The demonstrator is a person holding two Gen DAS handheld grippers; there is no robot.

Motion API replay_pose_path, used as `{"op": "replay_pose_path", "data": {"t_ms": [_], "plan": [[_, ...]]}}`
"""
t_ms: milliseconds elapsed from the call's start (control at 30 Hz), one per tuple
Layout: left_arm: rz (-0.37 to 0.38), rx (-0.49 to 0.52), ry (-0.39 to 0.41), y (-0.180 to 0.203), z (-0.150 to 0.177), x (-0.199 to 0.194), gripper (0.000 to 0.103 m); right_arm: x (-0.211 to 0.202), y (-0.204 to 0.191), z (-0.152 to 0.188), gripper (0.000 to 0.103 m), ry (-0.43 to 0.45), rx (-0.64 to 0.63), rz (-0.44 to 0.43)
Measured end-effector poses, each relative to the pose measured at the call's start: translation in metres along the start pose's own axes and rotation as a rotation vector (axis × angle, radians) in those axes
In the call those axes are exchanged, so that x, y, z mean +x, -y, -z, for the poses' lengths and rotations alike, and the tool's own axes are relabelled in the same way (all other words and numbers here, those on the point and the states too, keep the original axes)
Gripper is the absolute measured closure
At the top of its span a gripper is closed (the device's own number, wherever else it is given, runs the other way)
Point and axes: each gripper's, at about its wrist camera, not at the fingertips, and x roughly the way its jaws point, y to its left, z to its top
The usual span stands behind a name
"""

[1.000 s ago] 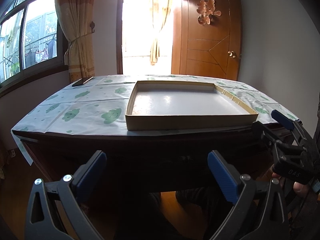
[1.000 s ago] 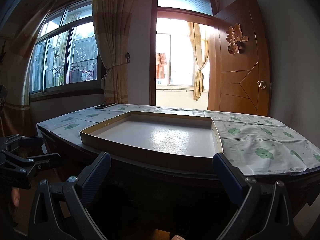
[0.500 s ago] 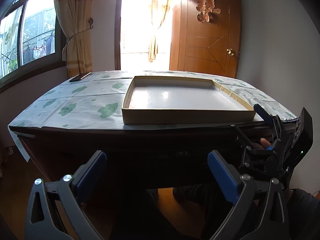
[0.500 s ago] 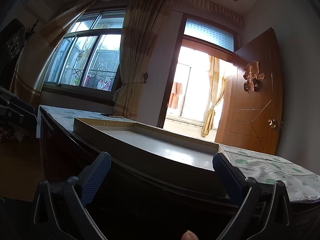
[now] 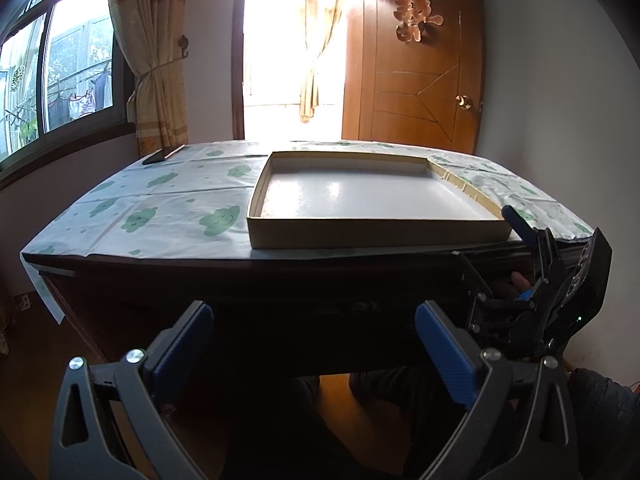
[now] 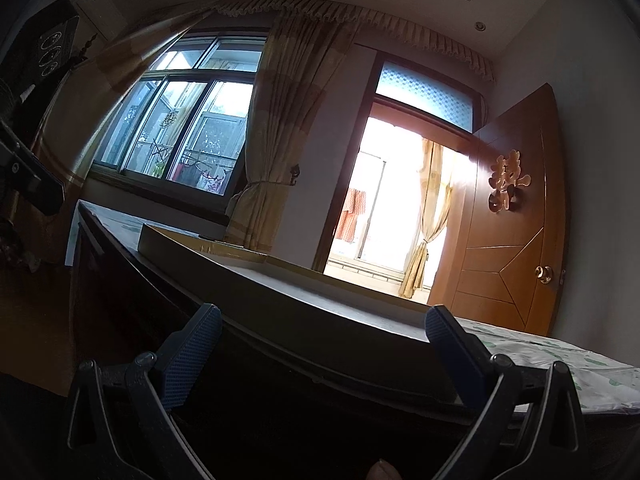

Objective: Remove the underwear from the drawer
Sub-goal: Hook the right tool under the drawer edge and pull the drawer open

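The dark wooden front of the table (image 5: 280,292), where a drawer would sit, is in shadow; no drawer outline or underwear shows. My left gripper (image 5: 312,336) is open and empty, held low in front of that dark front. My right gripper (image 6: 320,336) is open and empty, tilted and very low, close under the table's front edge (image 6: 320,344). The right gripper also shows in the left wrist view (image 5: 532,280), at the table's right front corner.
A shallow empty cardboard tray (image 5: 376,236) lies on the table, on a cloth with green prints (image 5: 172,212). A dark phone-like object (image 5: 164,154) lies at the far left corner. A wooden door (image 5: 420,80) and bright balcony opening stand behind.
My right gripper has dropped lower and tilted, so its view now looks up under the table edge. My left gripper has shifted slightly; the right one sits lower at the corner.
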Motion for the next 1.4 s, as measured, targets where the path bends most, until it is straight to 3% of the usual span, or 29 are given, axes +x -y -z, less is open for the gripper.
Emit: {"op": "replay_pose_path", "data": {"t_ms": [533,1400], "plan": [[0.004,-0.001,-0.007,0.001,0.002,-0.001,0.0,0.002,0.004,0.003,0.0,-0.018,-0.028,-0.005],[-0.006,-0.034,-0.033,-0.011,0.011,0.004,0.0,-0.023,0.004,-0.002,0.0,-0.1,0.049,0.012]]}}
